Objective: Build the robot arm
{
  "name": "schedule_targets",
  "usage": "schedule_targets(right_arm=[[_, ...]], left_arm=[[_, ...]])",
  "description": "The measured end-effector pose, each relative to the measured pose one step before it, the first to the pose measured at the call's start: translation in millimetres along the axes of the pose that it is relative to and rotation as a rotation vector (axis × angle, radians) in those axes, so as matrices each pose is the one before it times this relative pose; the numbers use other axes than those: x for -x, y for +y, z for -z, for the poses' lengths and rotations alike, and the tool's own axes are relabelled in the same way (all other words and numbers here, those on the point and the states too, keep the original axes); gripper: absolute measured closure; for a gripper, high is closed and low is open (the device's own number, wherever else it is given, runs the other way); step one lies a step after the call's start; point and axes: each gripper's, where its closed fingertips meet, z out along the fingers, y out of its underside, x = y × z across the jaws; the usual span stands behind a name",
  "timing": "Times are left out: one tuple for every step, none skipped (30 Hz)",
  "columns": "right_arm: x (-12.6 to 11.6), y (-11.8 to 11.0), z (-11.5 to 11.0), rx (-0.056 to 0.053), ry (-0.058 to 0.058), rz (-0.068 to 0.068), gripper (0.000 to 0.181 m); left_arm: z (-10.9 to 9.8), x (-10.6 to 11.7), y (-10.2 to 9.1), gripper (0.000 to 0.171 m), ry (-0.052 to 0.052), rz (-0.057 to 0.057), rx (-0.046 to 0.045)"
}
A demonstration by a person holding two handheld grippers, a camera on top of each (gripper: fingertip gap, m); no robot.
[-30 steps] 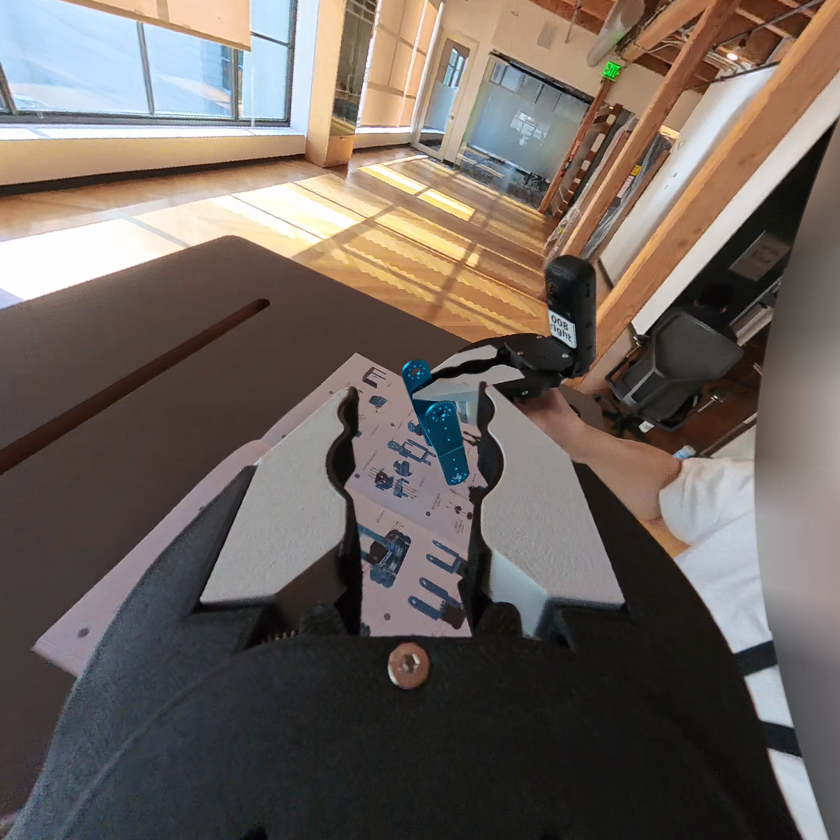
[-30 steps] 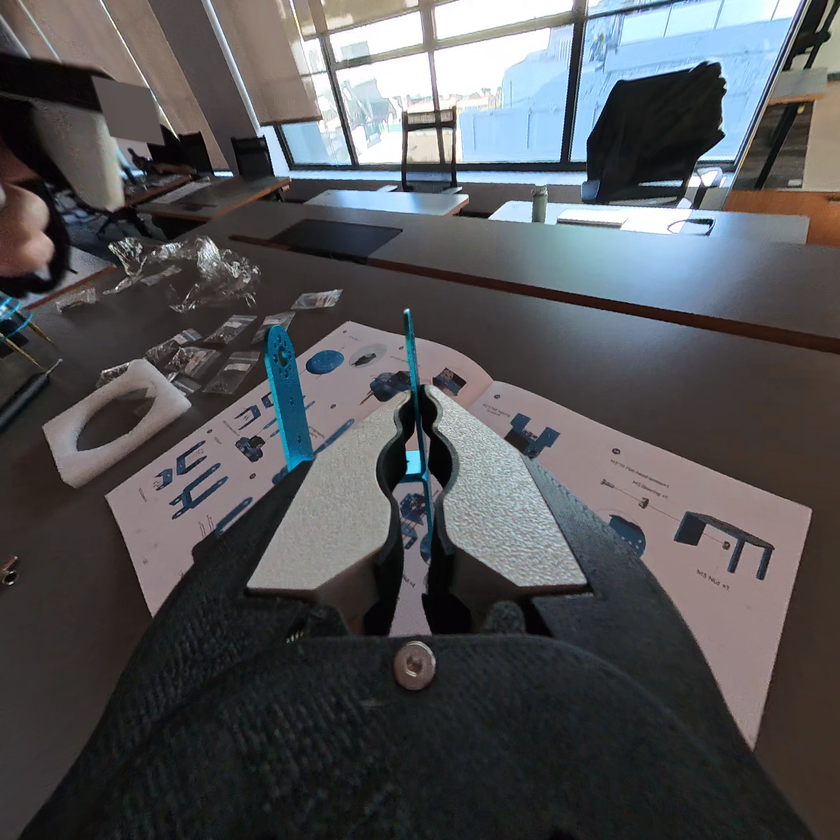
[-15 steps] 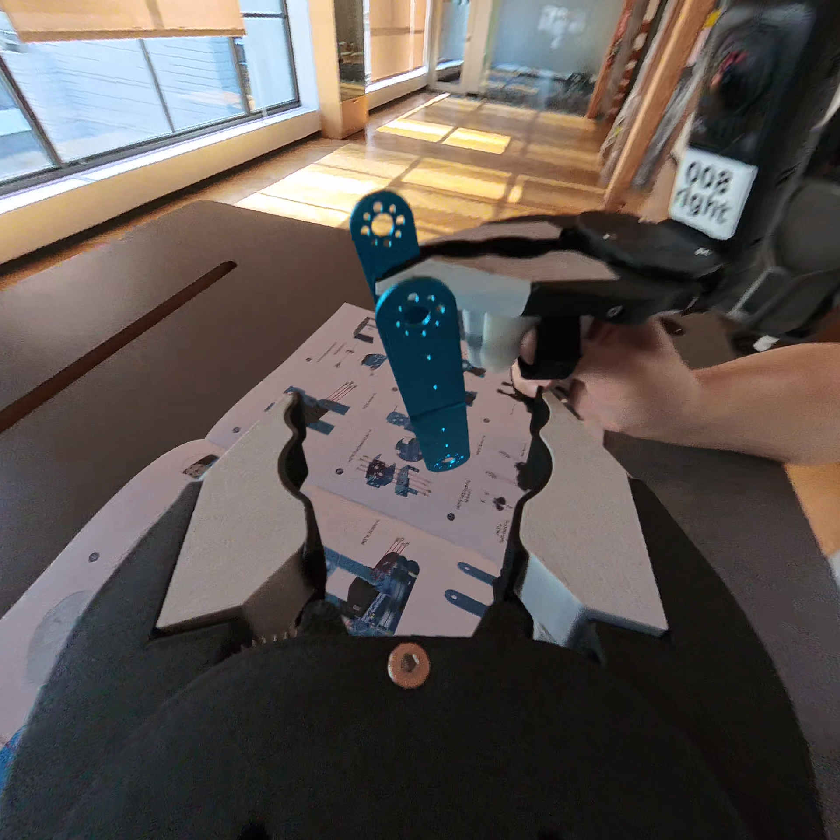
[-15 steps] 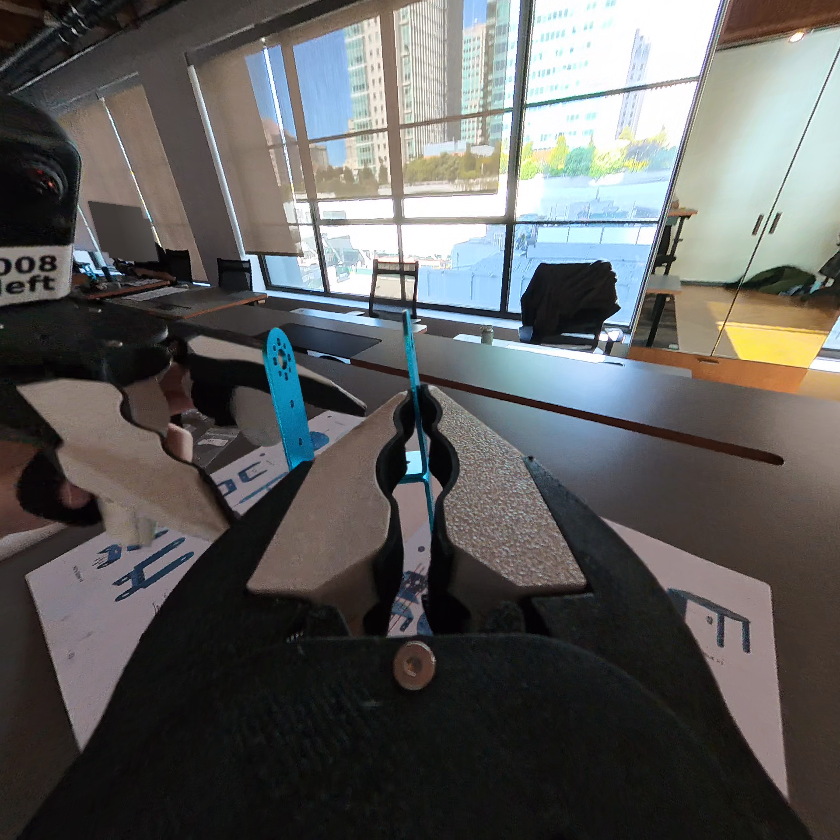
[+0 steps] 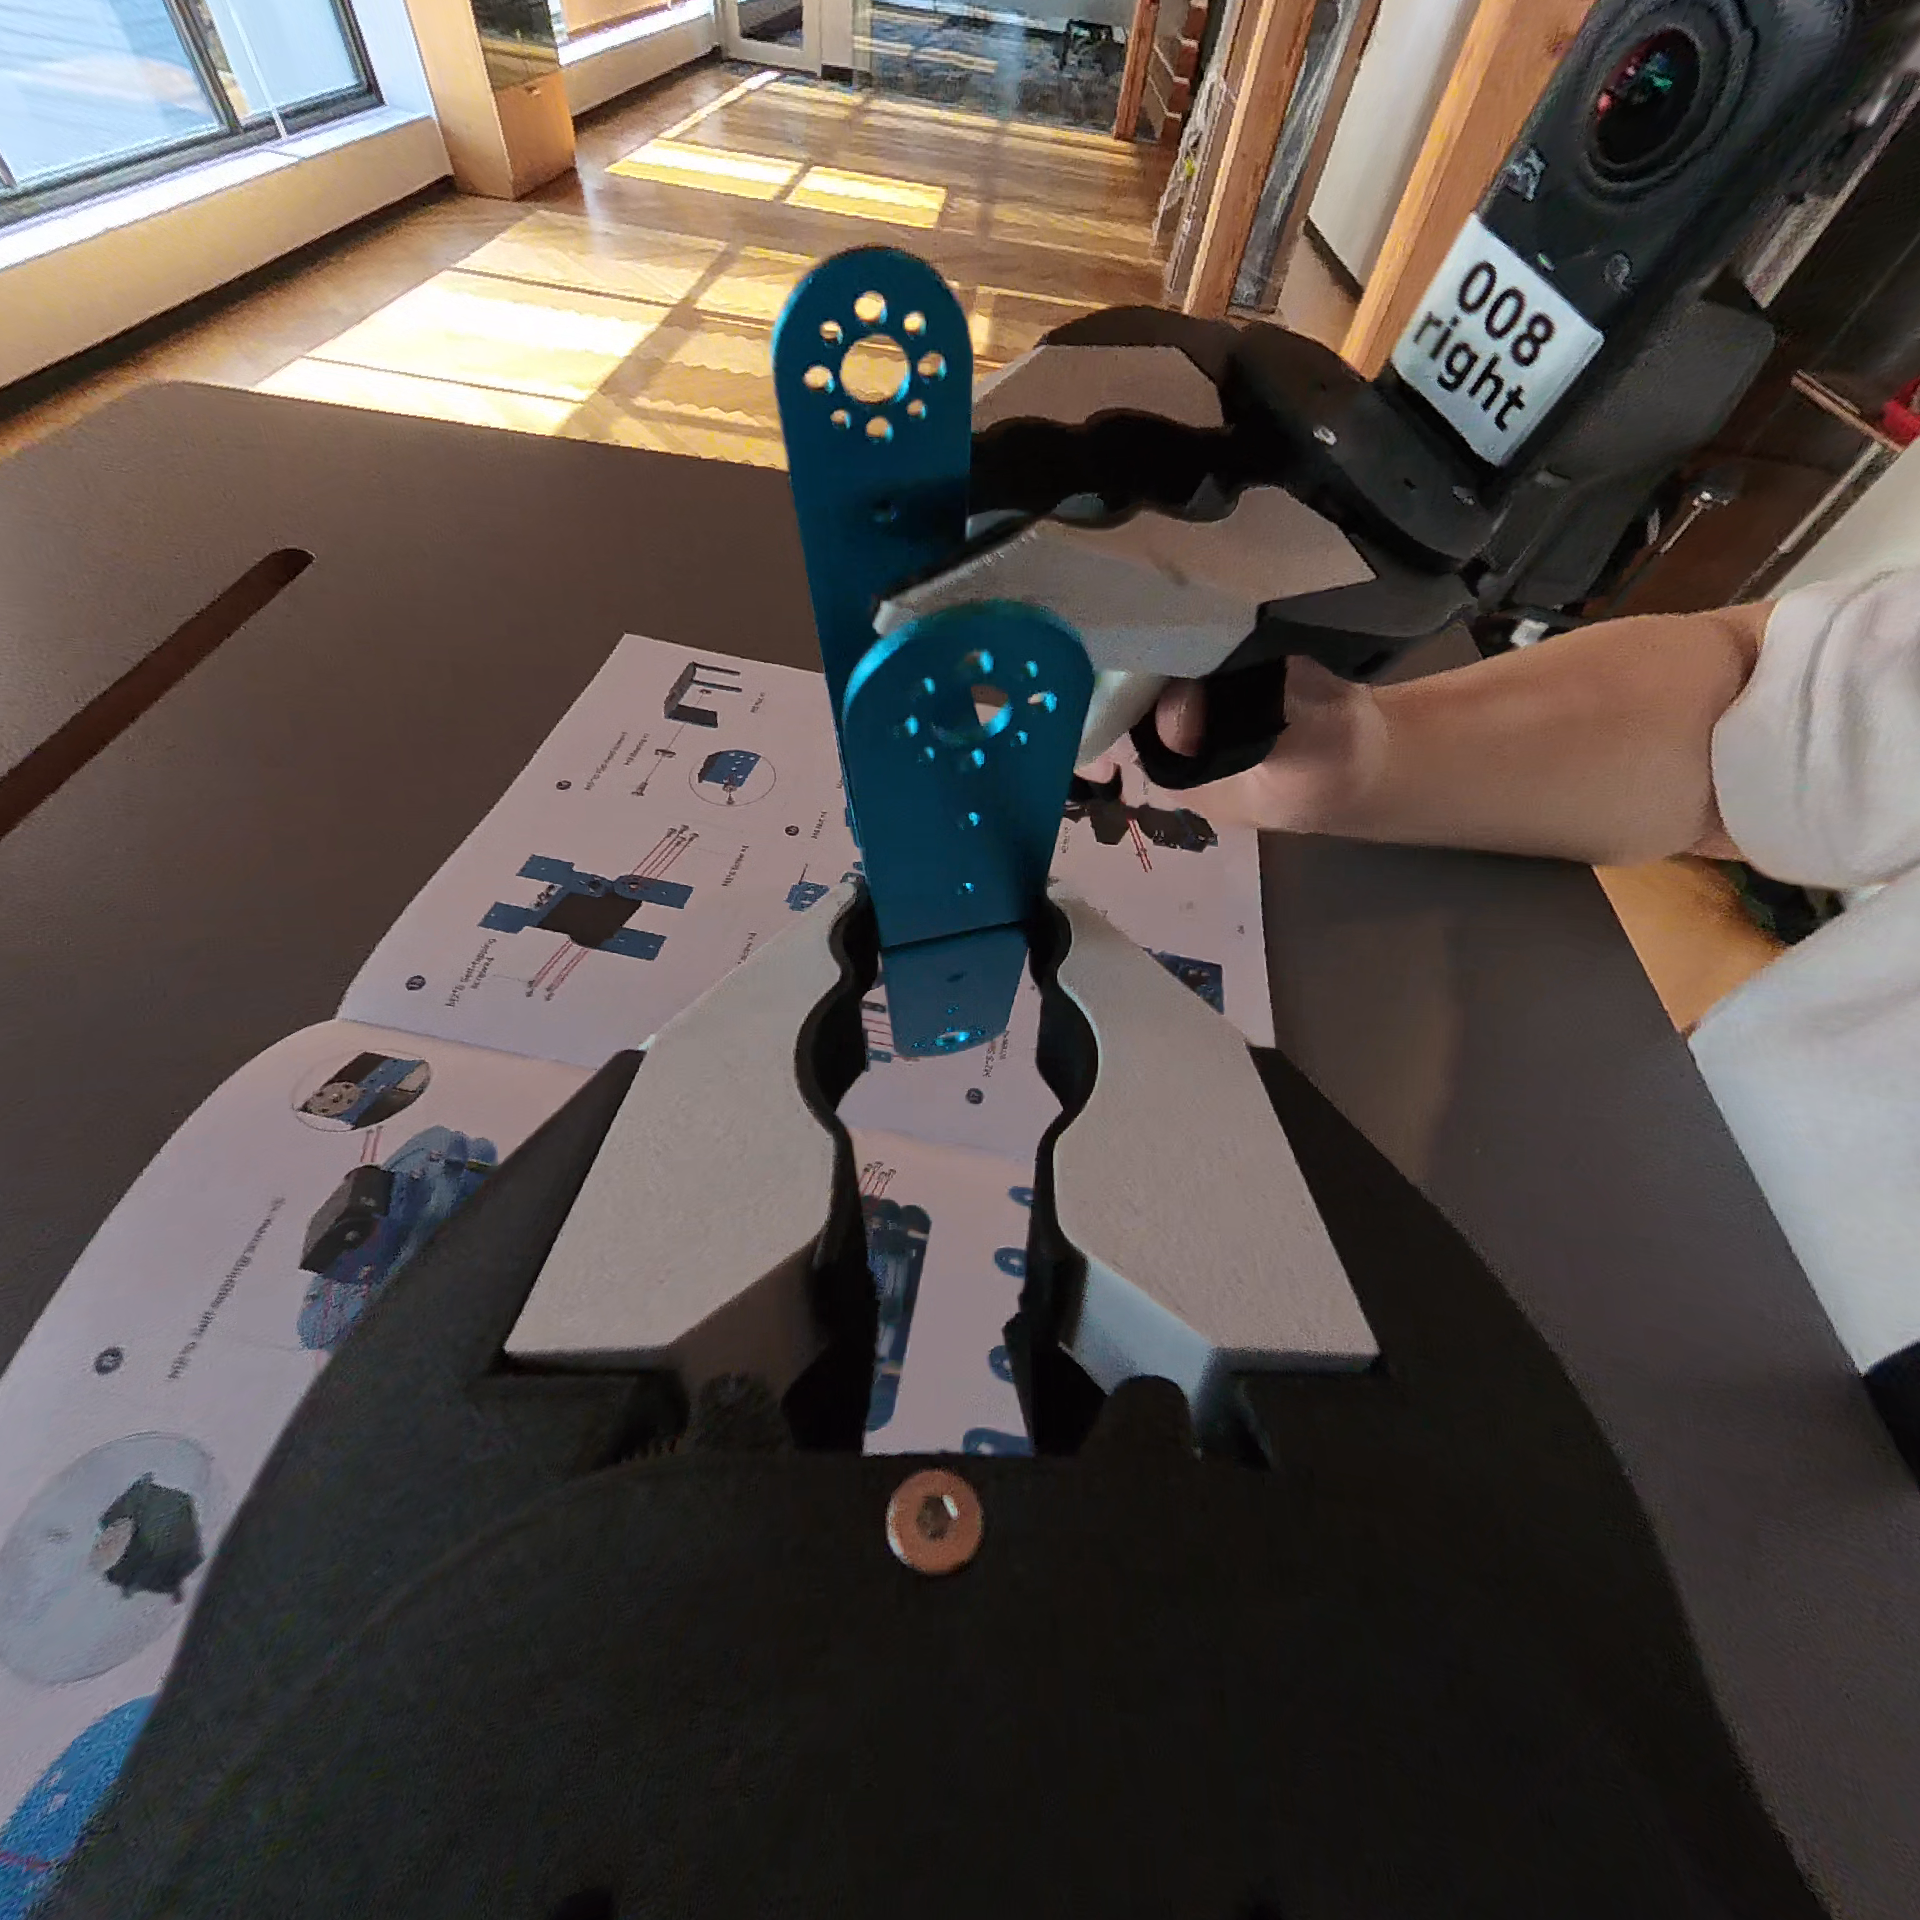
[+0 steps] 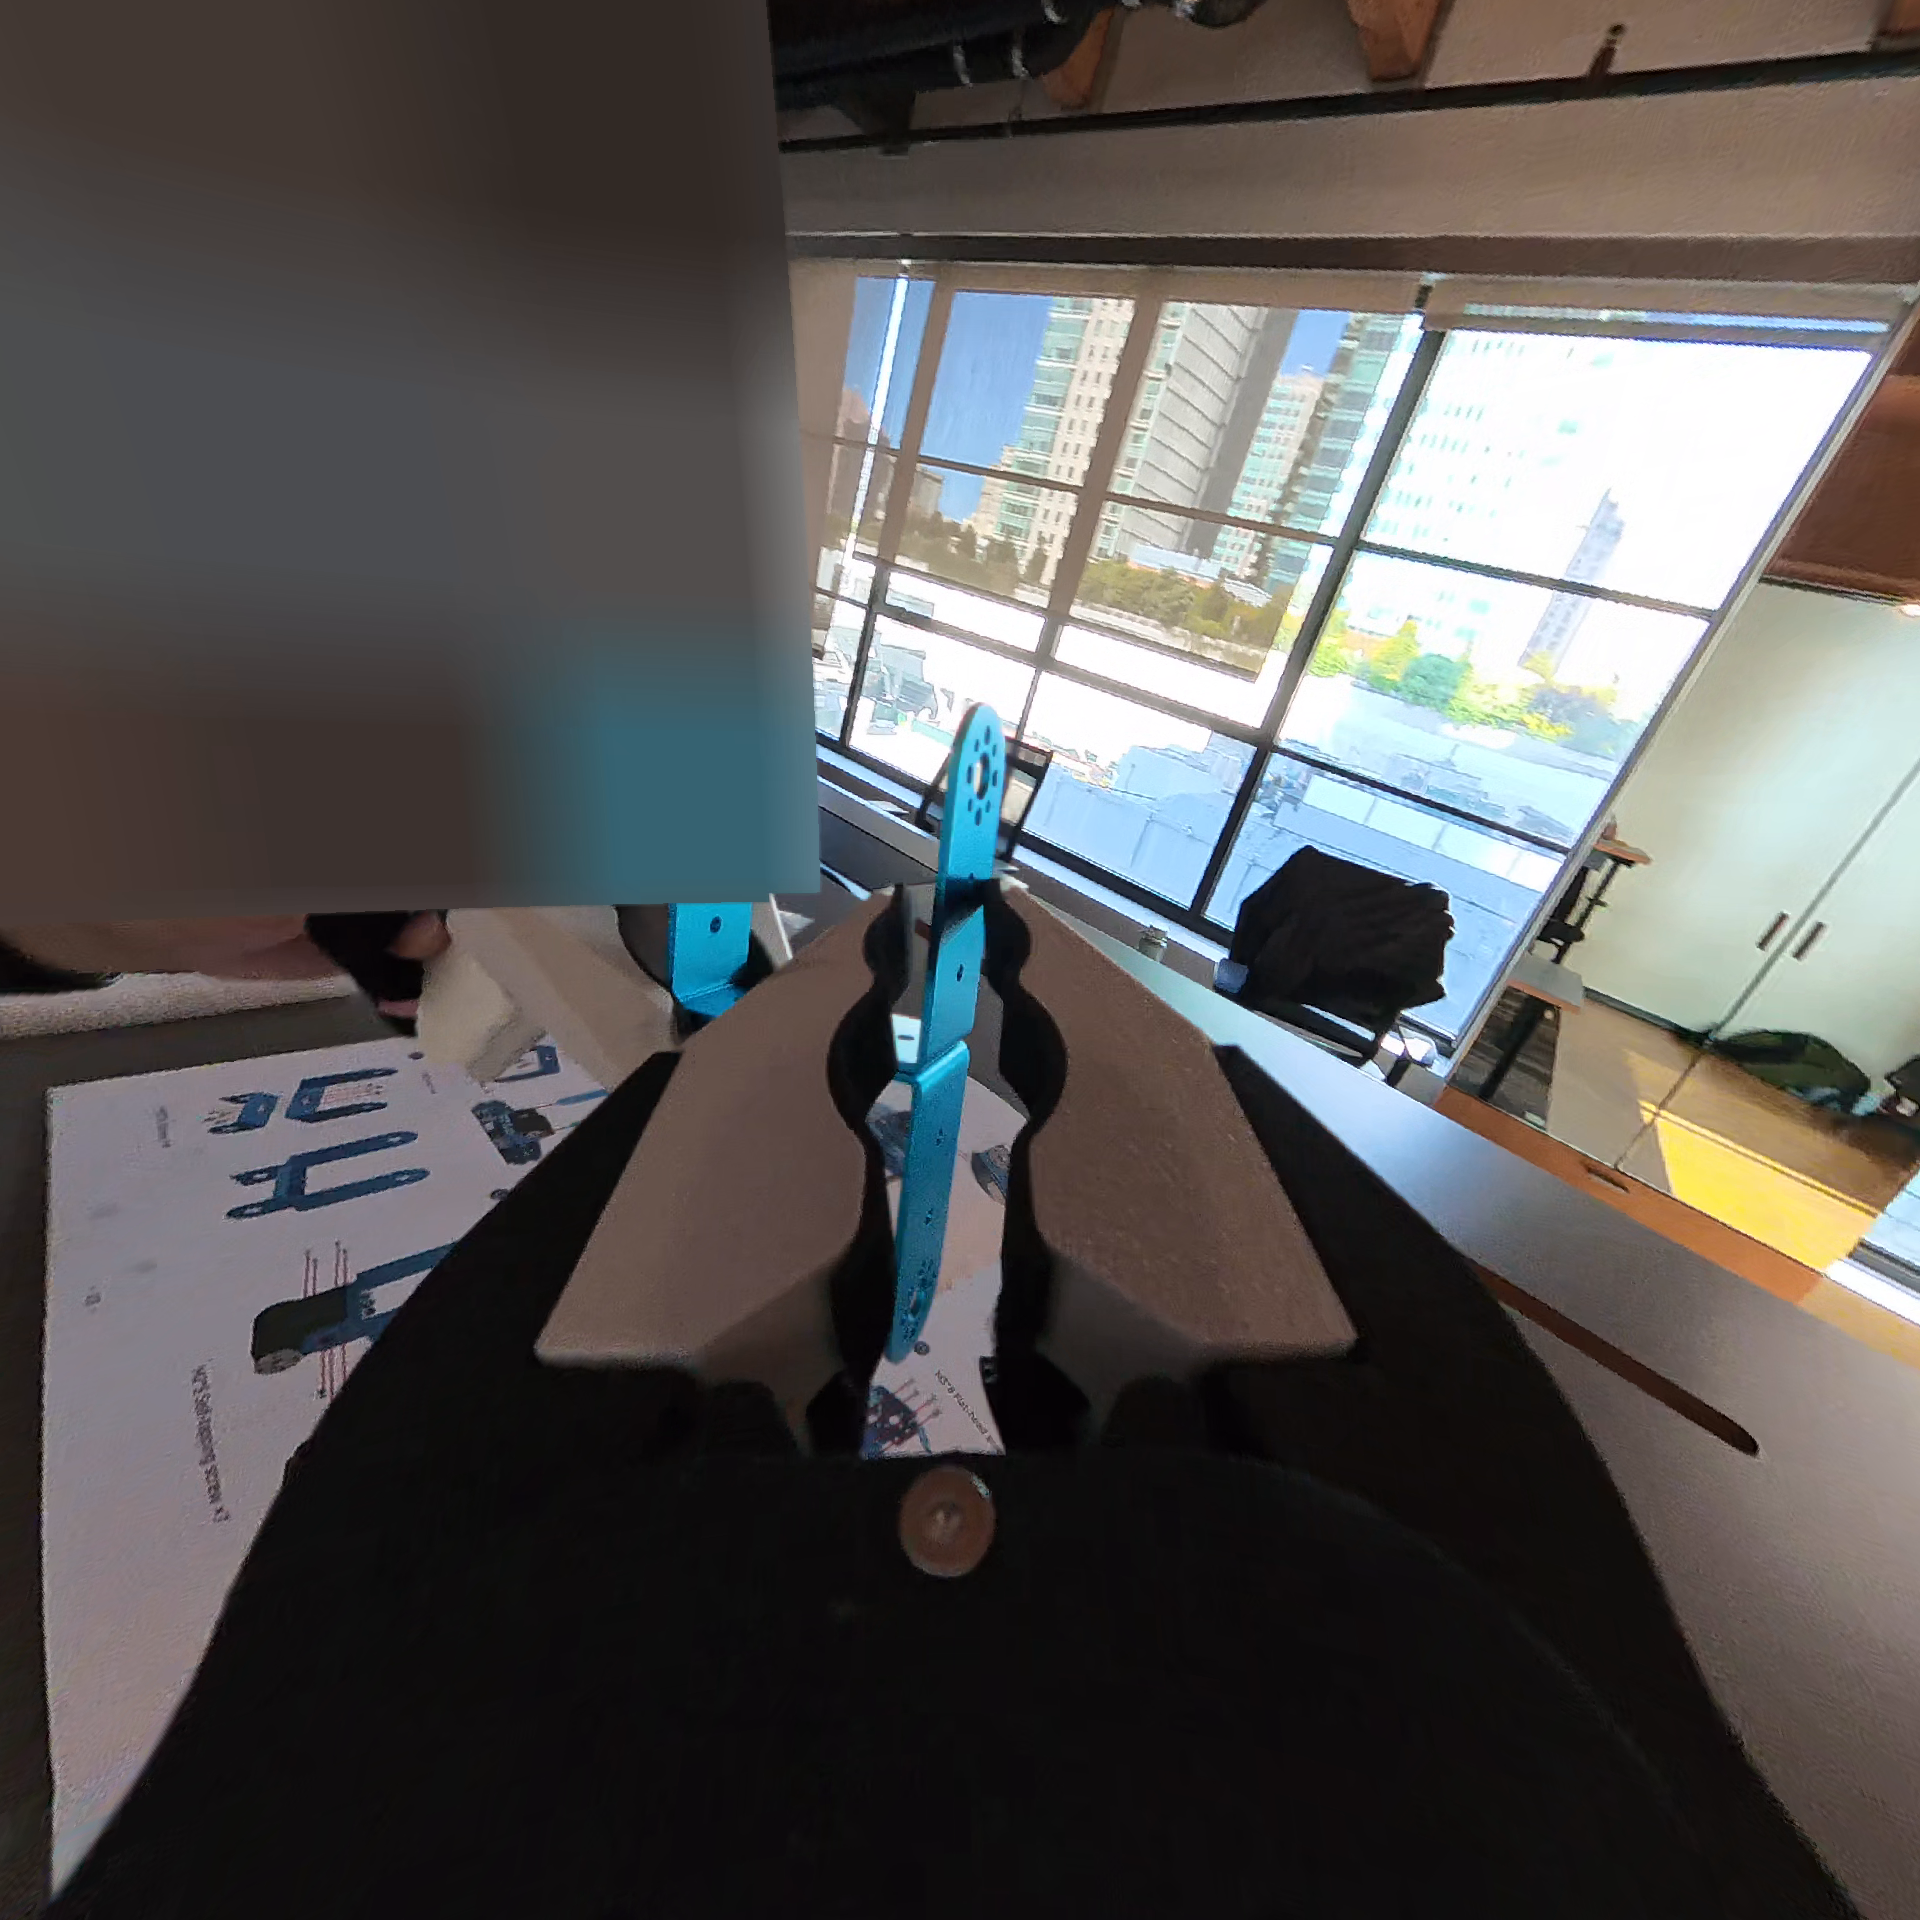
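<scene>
The right tool (image 5: 935, 582) is clenching a blue metal U-shaped bracket (image 5: 966, 790) by one of its arms, holding it in the air above the open instruction booklet (image 5: 582, 831) that is lying on the dark surface (image 5: 260, 727). From the right wrist view, that arm of the bracket (image 6: 940, 1039) is sitting edge-on between the tool's grey fingers (image 6: 1164, 1164), with its rounded, perforated end sticking out past the fingertips.

The left tool (image 5: 945, 925) is closing in on the bracket from below: its fingers (image 5: 717, 1132) are standing partly apart on either side of the bracket's flat base, right against its edges. Whether they are actually pressing on the metal, I cannot tell.

A bare hand (image 5: 1278, 769) is gripping the right tool's handle just above the booklet's far edge, with a white sleeve (image 5: 1808, 727) behind it. A black camera housing with a white label (image 5: 1496, 343) is riding on top of the right tool.
</scene>
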Motion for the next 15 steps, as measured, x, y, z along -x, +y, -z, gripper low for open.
schedule_targets(right_arm=[[2.56, -0.35, -0.37, -0.0021, -0.0319, 0.0071, 0.167], [2.93, -0.73, 0.26, -0.0039, -0.0335, 0.0056, 0.166], [3.83, -1.61, 1.08, -0.0082, -0.0389, 0.0052, 0.164], [4.42, -2.82, 1.42, -0.0139, -0.0405, 0.0054, 0.163], [5.15, -2.84, 1.05, -0.0134, -0.0443, 0.0096, 0.160], [7.39, -2.54, 0.83, -0.0079, -0.0566, 0.0130, 0.152], [4.62, -2.31, 1.32, -0.0026, -0.0357, 0.0202, 0.149], [2.52, -1.07, 1.66, 0.0047, -0.0220, 0.0291, 0.149], [1.18, 0.31, 1.72, 0.0146, -0.0149, 0.0232, 0.149], [0.41, 1.84, 1.56, 0.0228, -0.0087, 0.0247, 0.149], [2.05, 2.61, 0.95, 0.0254, -0.0169, 0.0251, 0.149], [3.12, 3.40, 0.38, 0.0279, -0.0208, 0.0194, 0.149], [2.57, 2.47, 0.15, 0.0195, -0.0142, 0.0177, 0.148], [2.87, 0.59, -0.44, 0.0063, -0.0137, 0.0069, 0.147], [0.46, -0.10, 0.11, 0.0016, -0.0027, -0.0074, 0.148]], left_arm=[[2.94, 0.92, 0.21, 0.144, 0.0002, -0.0282, 0.00473], [2.85, 0.55, 1.00, 0.144, -0.0041, -0.0390, 0.00736], [2.70, -0.12, 1.16, 0.144, -0.0052, -0.0483, 0.00796], [2.62, -1.02, 0.64, 0.145, -0.0057, -0.0516, 0.00555], [2.52, -0.90, 0.03, 0.145, -0.0105, -0.0502, 0.00527], [2.45, -0.29, -0.18, 0.145, -0.0160, -0.0496, 0.00777], [2.54, -0.32, -0.77, 0.145, -0.0177, -0.0513, 0.00690], [2.40, 0.16, -0.98, 0.145, -0.0204, -0.0504, 0.00584], [2.00, 0.60, -1.62, 0.145, -0.0231, -0.0455, 0.00287], [1.61, -0.49, -2.85, 0.144, -0.0154, -0.0392, -0.00446], [1.41, -2.21, -3.71, 0.144, -0.0021, -0.0308, -0.00794], [0.83, -2.29, -3.03, 0.145, 0.0015, -0.0183, -0.00017], [0.43, -2.52, -2.22, 0.145, 0.0062, -0.0086, 0.00477], [-0.05, -2.50, -1.63, 0.145, 0.0085, -0.0032, 0.00496], [-0.21, -1.03, 0.41, 0.144, 0.0029, -0.0028, 0.01048]])
